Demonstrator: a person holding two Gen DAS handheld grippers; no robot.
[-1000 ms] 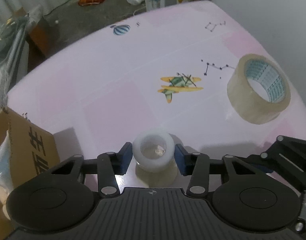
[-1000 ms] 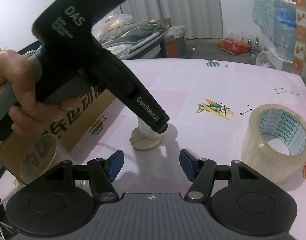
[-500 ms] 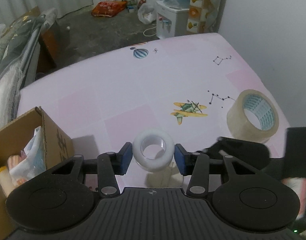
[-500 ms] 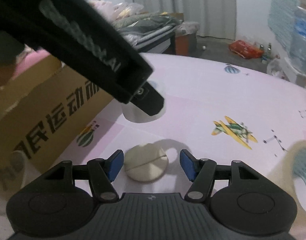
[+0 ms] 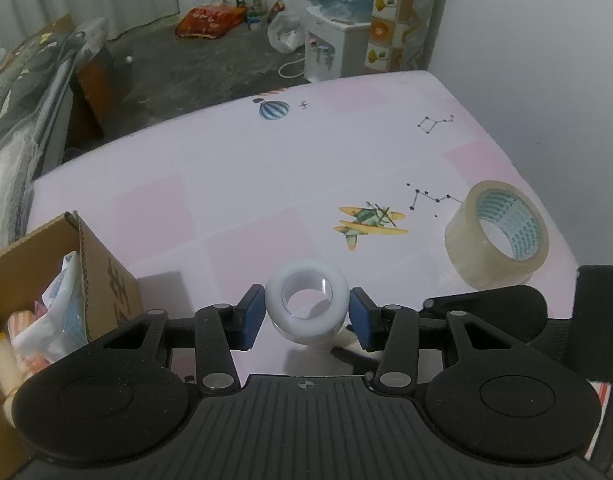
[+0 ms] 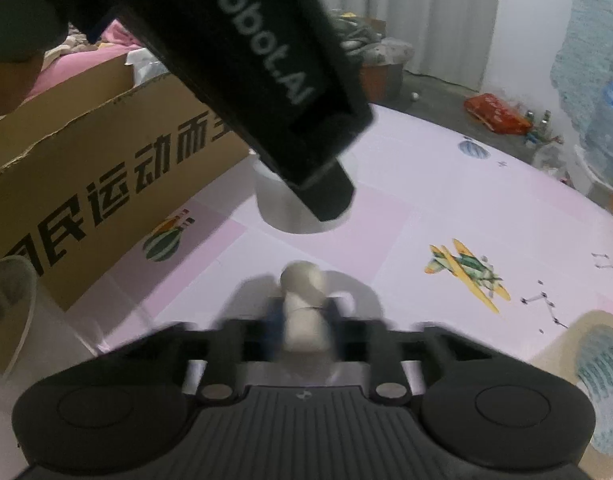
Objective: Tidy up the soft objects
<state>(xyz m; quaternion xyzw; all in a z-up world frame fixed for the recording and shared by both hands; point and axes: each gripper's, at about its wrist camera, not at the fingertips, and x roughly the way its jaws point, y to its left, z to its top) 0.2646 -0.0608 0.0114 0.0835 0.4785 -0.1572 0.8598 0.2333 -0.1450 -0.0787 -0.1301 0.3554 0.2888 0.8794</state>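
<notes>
From the left wrist view, the left tool [image 5: 306, 314] stands partly closed, its blue pads pressing either side of a white ring [image 5: 306, 307], a smooth, glossy, doughnut-shaped piece with a clear hole through the middle, held just above the counter [image 5: 234, 184]. The counter wears a pale pink and white checked cloth with small printed drawings on it: a striped balloon, a yellow plane, dotted star lines. To the right sits a fat roll of clear packing tape [image 5: 498, 236], lying tilted with its printed inner core showing, well apart from the ring. At the left edge is an open cardboard box [image 5: 106, 280] of brown corrugated board with black lettering, and crumpled plastic packets and soft rolled things are visible inside it. The right tool's black arm shows low on the right. From the right wrist view, blurred by motion, the right tool [image 6: 304, 326] has its jaws drawn in narrow around a pale, rounded, matte lump [image 6: 304, 304] that lies on the counter cloth; the smear keeps me from telling whether the pads actually press on it. Above it the body of the left tool crosses the view, carrying the white ring near the box's printed side.
</notes>
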